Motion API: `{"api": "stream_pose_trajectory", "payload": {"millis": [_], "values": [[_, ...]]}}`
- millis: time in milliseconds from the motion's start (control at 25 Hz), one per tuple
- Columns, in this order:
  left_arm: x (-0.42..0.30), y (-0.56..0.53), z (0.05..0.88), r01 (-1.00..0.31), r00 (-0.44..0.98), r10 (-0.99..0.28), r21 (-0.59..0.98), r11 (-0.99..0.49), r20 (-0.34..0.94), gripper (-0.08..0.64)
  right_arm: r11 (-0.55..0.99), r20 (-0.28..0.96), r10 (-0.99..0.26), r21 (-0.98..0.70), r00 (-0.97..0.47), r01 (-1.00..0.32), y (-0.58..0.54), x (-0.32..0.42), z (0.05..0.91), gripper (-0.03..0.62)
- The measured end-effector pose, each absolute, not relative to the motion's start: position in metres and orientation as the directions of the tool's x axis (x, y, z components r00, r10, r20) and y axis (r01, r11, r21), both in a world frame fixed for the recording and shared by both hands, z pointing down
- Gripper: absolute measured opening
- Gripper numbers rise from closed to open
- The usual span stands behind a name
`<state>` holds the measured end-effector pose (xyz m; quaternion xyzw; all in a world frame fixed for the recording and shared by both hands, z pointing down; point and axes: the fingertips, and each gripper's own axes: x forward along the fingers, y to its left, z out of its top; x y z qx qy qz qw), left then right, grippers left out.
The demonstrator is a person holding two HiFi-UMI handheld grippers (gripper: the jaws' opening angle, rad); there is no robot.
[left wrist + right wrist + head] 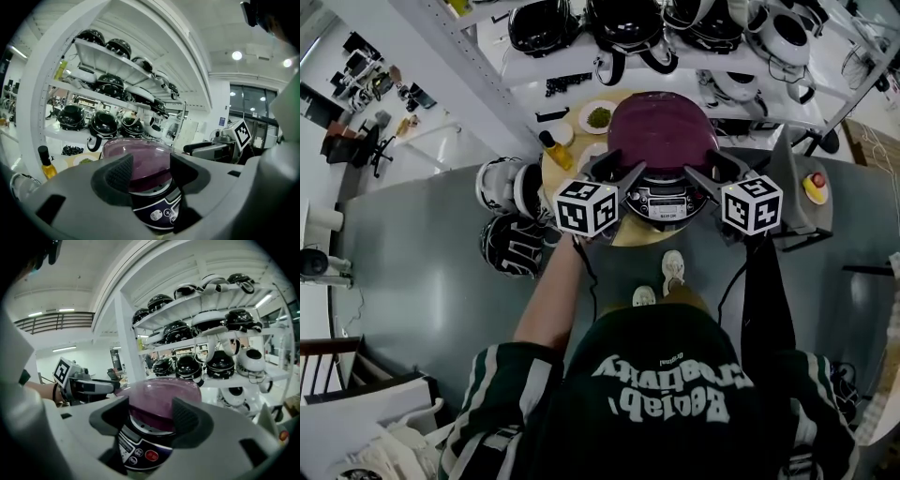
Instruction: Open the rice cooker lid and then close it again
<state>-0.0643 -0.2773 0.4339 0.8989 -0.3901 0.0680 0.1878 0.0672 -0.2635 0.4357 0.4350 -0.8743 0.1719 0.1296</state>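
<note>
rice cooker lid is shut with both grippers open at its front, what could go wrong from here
The left gripper and right gripper flank the control panel, jaws apart: a jaw might press a button instead of freeing the lid. The yellow bottle stands near the left gripper and could be knocked over. A one-sided push might slide the rice cooker.

Purple-lidded rice cooker (664, 131), left tool (617, 168) and right tool (705, 167) alongside
</note>
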Motion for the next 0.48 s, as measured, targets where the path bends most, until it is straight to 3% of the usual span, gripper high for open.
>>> {"api": "stream_pose_trajectory", "payload": {"millis": [480], "values": [[-0.062,-0.272,0.468,-0.75,0.661,-0.677,0.296,-0.591,0.324,0.245,0.555,0.46,-0.677,-0.194,-0.575,-0.809,-0.26,0.061,0.47,0.287]]}}
